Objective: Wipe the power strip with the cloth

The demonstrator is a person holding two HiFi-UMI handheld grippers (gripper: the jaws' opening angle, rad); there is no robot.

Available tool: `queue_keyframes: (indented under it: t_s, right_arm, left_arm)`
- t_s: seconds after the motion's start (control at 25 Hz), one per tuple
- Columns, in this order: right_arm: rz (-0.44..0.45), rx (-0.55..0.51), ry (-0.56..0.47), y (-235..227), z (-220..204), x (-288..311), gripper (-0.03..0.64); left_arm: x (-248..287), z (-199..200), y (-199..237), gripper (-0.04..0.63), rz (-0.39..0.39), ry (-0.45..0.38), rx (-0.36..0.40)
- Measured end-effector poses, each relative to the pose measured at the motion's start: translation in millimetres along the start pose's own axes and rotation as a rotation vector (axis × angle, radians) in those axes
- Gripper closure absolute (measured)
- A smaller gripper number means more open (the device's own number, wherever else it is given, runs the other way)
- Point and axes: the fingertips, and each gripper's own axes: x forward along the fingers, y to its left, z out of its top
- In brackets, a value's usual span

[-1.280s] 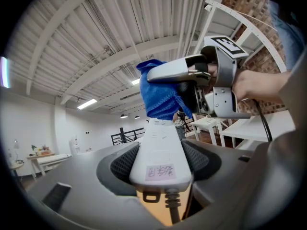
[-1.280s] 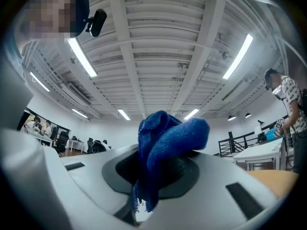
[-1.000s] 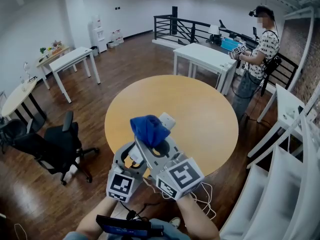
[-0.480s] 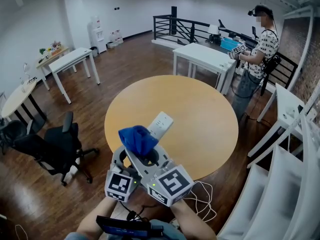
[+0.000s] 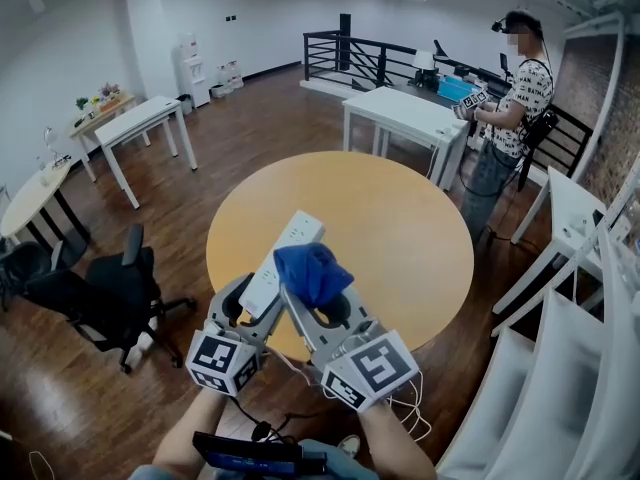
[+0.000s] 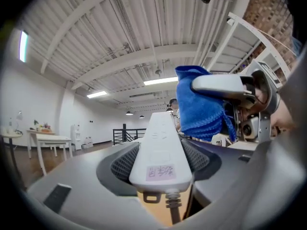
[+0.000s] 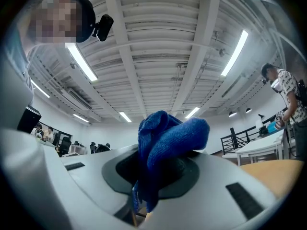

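Note:
My left gripper [image 5: 262, 293] is shut on the white power strip [image 5: 280, 259], held up over the near edge of the round wooden table [image 5: 400, 228]. In the left gripper view the power strip [image 6: 161, 145] runs out between the jaws, cord end [image 6: 172, 205] nearest the camera. My right gripper [image 5: 313, 286] is shut on a bunched blue cloth [image 5: 311, 269], which sits beside the strip's right side. The blue cloth [image 7: 165, 143] fills the right gripper's jaws [image 7: 160, 169]. From the left gripper view the cloth [image 6: 201, 107] hangs just right of the strip.
A person [image 5: 510, 108] with grippers stands at a white table [image 5: 405, 118] behind. A black office chair [image 5: 110, 293] is left of the round table. White tables [image 5: 145, 118] stand far left. White frames [image 5: 580, 298] line the right side.
The right gripper with the cloth has swung from left of the strip to its right side. The left gripper has shifted left and rolled, and more of the strip now shows.

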Motion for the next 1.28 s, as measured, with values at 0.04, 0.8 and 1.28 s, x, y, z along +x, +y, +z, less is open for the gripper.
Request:
queue_keyframes:
  t_s: [0.04, 0.8, 1.28]
  right_arm:
    - [-0.001, 0.003, 0.002, 0.4, -2.1, -0.7, 0.549]
    - [-0.082, -0.019, -0.008, -37.7, 12.6, -10.7, 0.549]
    - [-0.163, -0.053, -0.039, -71.4, 37.3, -24.5, 0.549]
  left_arm:
    - [-0.2, 1.8, 0.3, 0.313, 0.0, -0.006, -0.003]
    - [-8.7, 14.2, -14.7, 0.313, -0.048, -0.022, 0.036]
    - [-17.1, 18.5, -24.0, 0.313, -0.084, -0.033, 0.067]
